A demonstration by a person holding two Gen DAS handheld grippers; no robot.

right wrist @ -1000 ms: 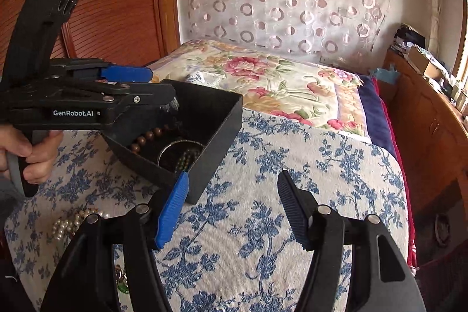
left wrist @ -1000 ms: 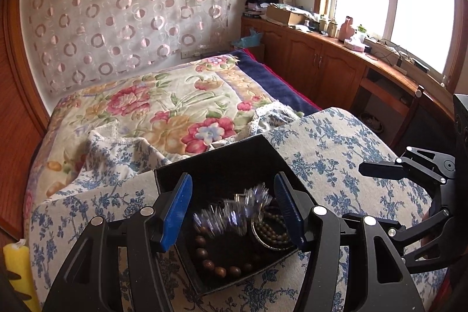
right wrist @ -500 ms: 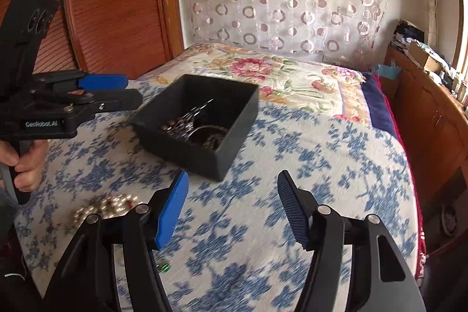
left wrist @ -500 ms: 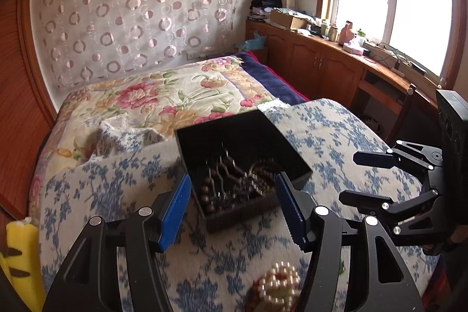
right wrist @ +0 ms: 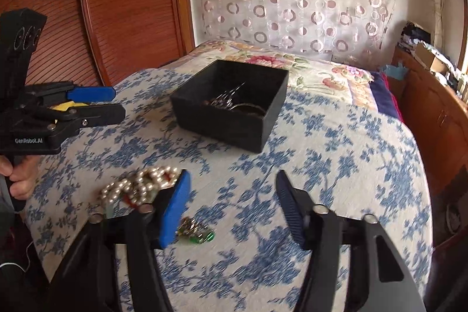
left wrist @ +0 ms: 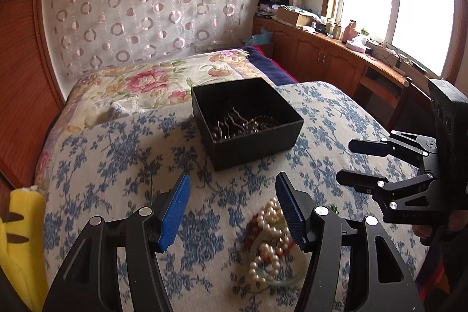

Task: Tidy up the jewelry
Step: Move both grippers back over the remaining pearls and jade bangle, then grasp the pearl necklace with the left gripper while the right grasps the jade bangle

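Observation:
A black open box (left wrist: 248, 119) stands on the blue-flowered cloth, holding bead bracelets and metal pieces; it also shows in the right wrist view (right wrist: 231, 104). A pile of pearl strands (left wrist: 267, 236) lies in front of it, seen too in the right wrist view (right wrist: 140, 186). A small green piece of jewelry (right wrist: 196, 230) lies near the right gripper's left finger. My left gripper (left wrist: 232, 209) is open and empty, just above the pearls. My right gripper (right wrist: 231, 206) is open and empty, right of the pearls.
The table (right wrist: 336, 160) drops away at its right edge. A flowered bed (left wrist: 152, 81) lies behind it, wooden cabinets (left wrist: 321, 60) under the window to the right. A yellow object (left wrist: 17, 230) sits at the left.
Both grippers have pulled back from the box. The left one was over the box with jewelry; now the jewelry lies inside and the pearls have come into view below.

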